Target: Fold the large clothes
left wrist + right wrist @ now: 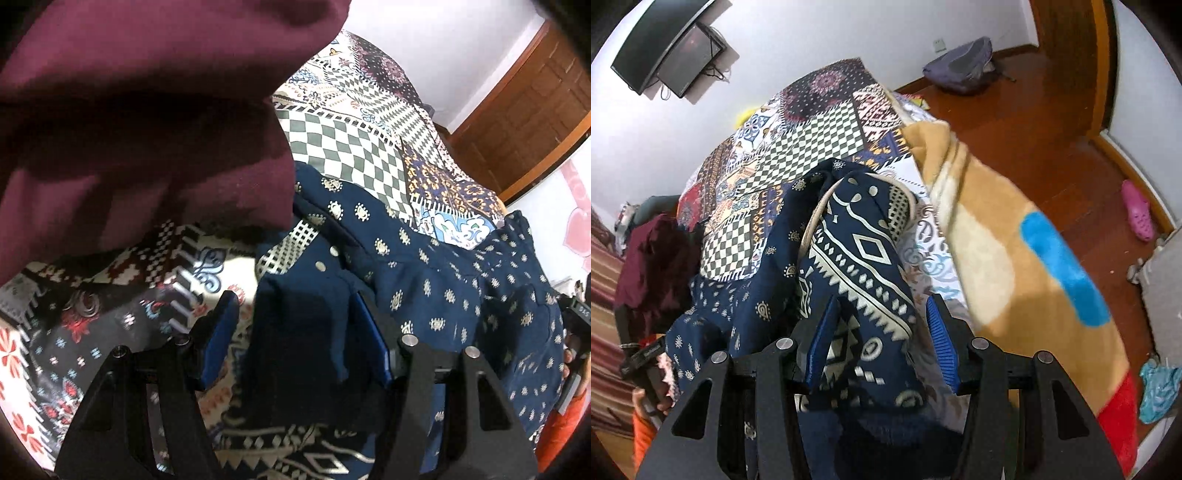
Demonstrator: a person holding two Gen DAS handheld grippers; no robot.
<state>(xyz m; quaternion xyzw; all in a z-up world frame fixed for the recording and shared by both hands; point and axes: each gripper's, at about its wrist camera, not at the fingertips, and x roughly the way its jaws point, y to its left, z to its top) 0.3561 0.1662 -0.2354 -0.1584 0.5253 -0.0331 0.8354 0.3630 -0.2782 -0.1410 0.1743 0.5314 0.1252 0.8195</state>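
A large navy garment (424, 280) with small cream motifs and a bold white-patterned border (864, 258) lies bunched on the patchwork bedspread (343, 147). My left gripper (295, 317) is open, its blue pads (218, 332) wide apart, with a plain navy fold of the garment between them. My right gripper (882, 325) is open too, with the patterned border part of the garment lying loose between its blue pads (940, 339). Each gripper shows faintly at the other view's edge.
A maroon garment (140, 118) hangs close over the left wrist view and lies at the bed's left edge (653, 266). A tan blanket (1015, 258) with blue and red patches drapes the bed's right side. Wooden floor (1034, 122), a pink slipper (1137, 214) and a grey bag (960, 66) lie beyond.
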